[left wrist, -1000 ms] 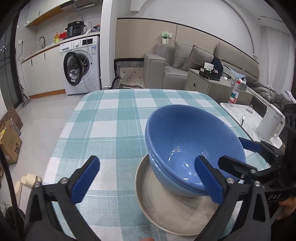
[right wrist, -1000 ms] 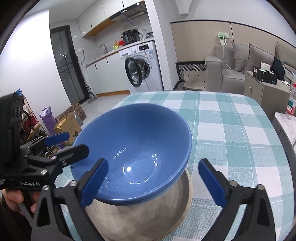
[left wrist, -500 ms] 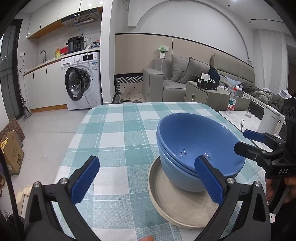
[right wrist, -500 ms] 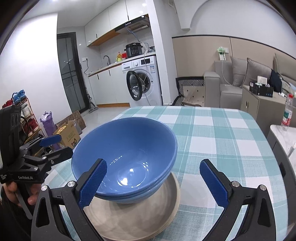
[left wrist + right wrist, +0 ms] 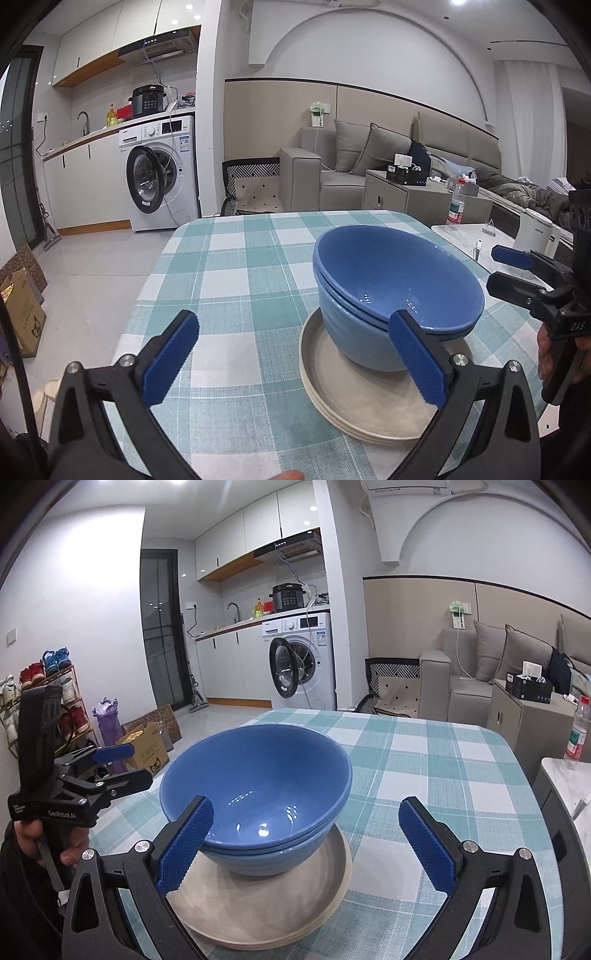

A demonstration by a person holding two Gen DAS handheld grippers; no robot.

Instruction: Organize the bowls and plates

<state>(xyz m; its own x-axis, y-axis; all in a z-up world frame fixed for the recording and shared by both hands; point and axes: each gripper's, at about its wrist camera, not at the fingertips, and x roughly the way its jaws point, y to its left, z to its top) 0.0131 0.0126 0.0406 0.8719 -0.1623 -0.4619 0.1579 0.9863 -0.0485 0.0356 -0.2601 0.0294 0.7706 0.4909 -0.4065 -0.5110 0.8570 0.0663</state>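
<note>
Spreading wide and bare beyond the stack: checked tabletop (image 5: 236, 280), its far edge well apart from the dishes. Sitting near the tabletop's front edge: beige plates (image 5: 266, 912), blue bowls (image 5: 395, 291) nesting on top. Hanging open and gripping nothing: left tongs (image 5: 295, 358) and right tongs (image 5: 306, 842), flanking the stack.

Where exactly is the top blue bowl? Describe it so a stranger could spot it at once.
Start at the table with the teal checked cloth. On it lies a stack of beige plates, carrying two nested blue bowls. The top blue bowl is the inner one with the higher rim; the lower bowl shows only as a band beneath it.
</note>
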